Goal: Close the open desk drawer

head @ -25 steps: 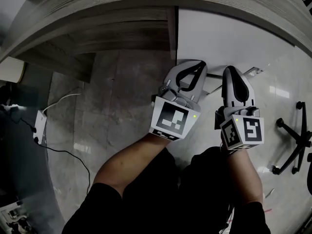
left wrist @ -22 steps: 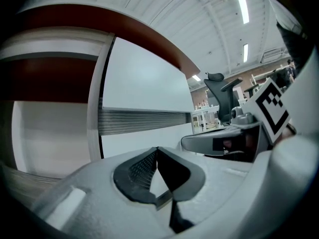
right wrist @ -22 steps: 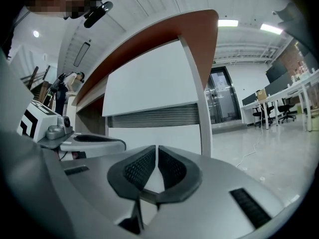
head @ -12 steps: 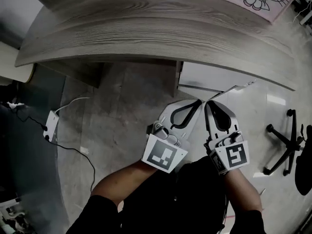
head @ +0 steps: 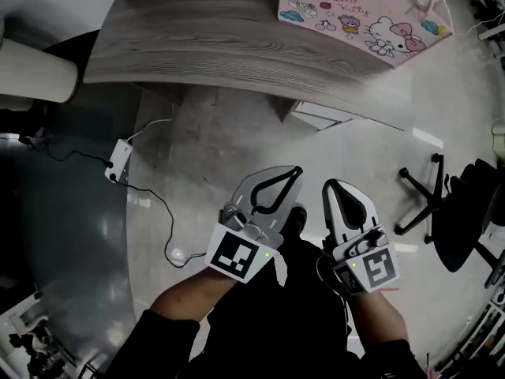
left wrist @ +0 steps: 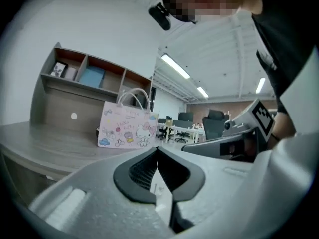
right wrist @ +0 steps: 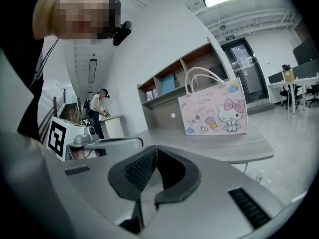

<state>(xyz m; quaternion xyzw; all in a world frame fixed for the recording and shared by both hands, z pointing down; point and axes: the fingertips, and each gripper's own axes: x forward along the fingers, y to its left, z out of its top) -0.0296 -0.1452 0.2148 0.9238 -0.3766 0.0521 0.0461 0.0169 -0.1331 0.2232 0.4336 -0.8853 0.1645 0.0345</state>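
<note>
Standing well back now: both grippers hang close to the person's body, where a second ago they were up against the white drawer front. Left gripper (head: 293, 172): jaws pressed together, nothing between them, and its own view shows the pads meeting. Right gripper (head: 328, 186): same, pads together, empty. The two sit side by side, just apart, touching nothing. Grey floor (head: 205, 148) now lies between them and the desk, with a power strip (head: 118, 160) and its cable off to the left. Drawer (head: 322, 115): the white front is tucked under the desk edge, only a sliver showing. It looks pushed home, though the overhang hides whether any gap remains. Desk (head: 197, 30): the top has come fully into view as the head rose, with a pink bag (head: 363, 14) standing on it. Chair (head: 442, 204) is to the right, well apart from the drawer. Judgement: the closing push looks done, and the retreat reads as the end of the task.
</note>
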